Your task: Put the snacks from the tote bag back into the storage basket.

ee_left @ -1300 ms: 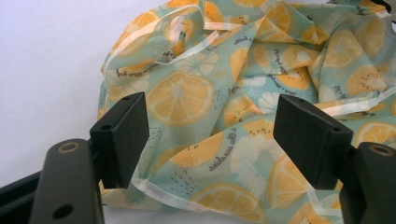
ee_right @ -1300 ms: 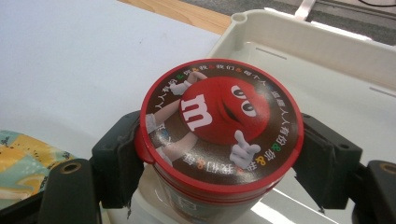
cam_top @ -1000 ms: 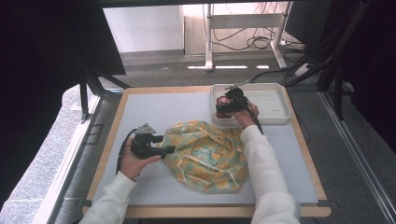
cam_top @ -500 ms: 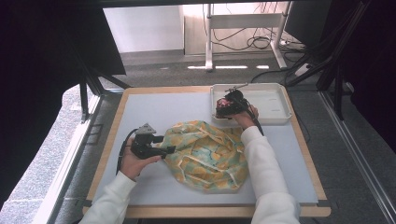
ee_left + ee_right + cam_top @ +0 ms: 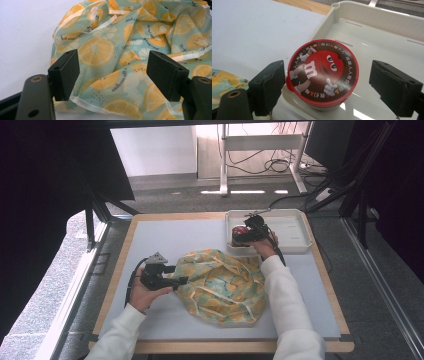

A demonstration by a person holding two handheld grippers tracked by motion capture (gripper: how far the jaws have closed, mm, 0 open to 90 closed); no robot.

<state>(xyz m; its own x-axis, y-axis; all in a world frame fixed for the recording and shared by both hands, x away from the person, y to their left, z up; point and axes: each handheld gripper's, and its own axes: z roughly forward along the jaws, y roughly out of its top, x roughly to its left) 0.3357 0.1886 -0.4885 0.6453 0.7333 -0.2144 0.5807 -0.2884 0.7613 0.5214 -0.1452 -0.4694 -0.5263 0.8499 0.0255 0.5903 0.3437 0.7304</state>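
Observation:
A crumpled cloth bag [image 5: 220,287] printed with orange and kiwi slices lies in the middle of the white mat. My left gripper [image 5: 180,281] rests at the bag's left edge. Its jaws stand open on either side of a fold of the cloth [image 5: 117,50] and do not press on it. My right gripper [image 5: 239,236] hovers at the near left corner of the white tray [image 5: 292,227]. Its jaws have just been opening. Between them stands a small cup with a red cartoon lid [image 5: 323,72]. The left pad is close to the lid's rim, and the right pad is well off it.
The white mat [image 5: 165,240] lies on a wooden-edged table. The tray [image 5: 387,40] sits at the back right and its other end is bare. Dark stands and cables line the floor beyond the table.

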